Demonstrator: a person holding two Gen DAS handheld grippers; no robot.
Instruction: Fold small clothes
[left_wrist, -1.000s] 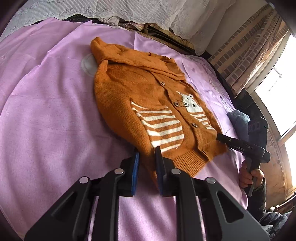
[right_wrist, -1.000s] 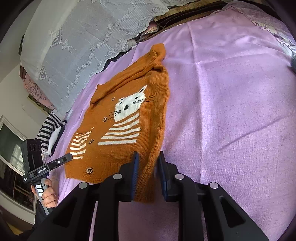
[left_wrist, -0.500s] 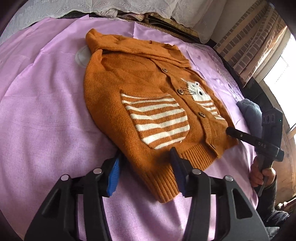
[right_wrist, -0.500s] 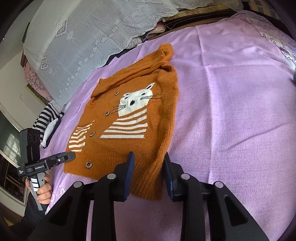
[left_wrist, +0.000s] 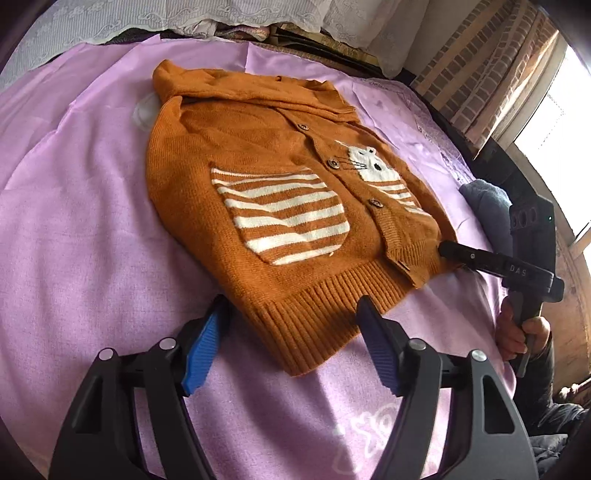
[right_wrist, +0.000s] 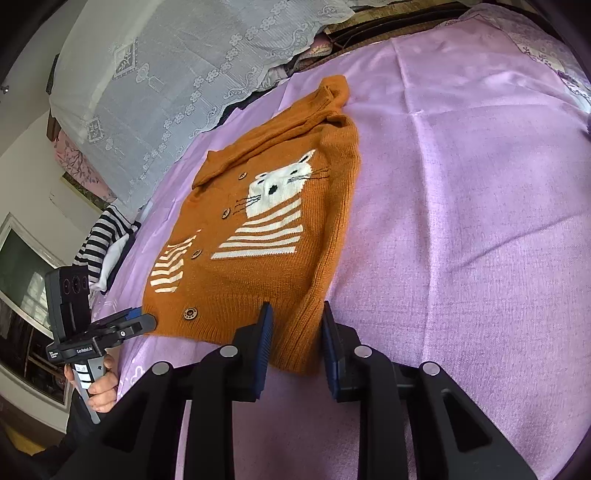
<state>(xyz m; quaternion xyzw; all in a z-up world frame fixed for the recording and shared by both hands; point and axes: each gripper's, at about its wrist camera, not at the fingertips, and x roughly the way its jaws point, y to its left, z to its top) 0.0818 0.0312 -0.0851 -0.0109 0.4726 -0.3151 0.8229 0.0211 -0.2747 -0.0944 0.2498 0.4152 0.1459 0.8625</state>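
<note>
My left gripper (left_wrist: 291, 332) has just been opening; its jaws stand released astride the orange cardigan's (left_wrist: 280, 192) ribbed hem corner, laid flat on the purple sheet (left_wrist: 74, 236). My right gripper (right_wrist: 295, 339) straddles the opposite corner, pads seemingly slack.

right gripper (left_wrist: 448, 252) side bar: white letters "DAS", that's all I can make out
left gripper (right_wrist: 142, 323) body: small white "GenRobot.AI" print along the side
left gripper, tiny label beside that print: too small to read
left gripper handle sticker: white patch with marks, can't read it
cardigan (left_wrist: 280, 206): no lettering, only a cat face and stripes
</note>
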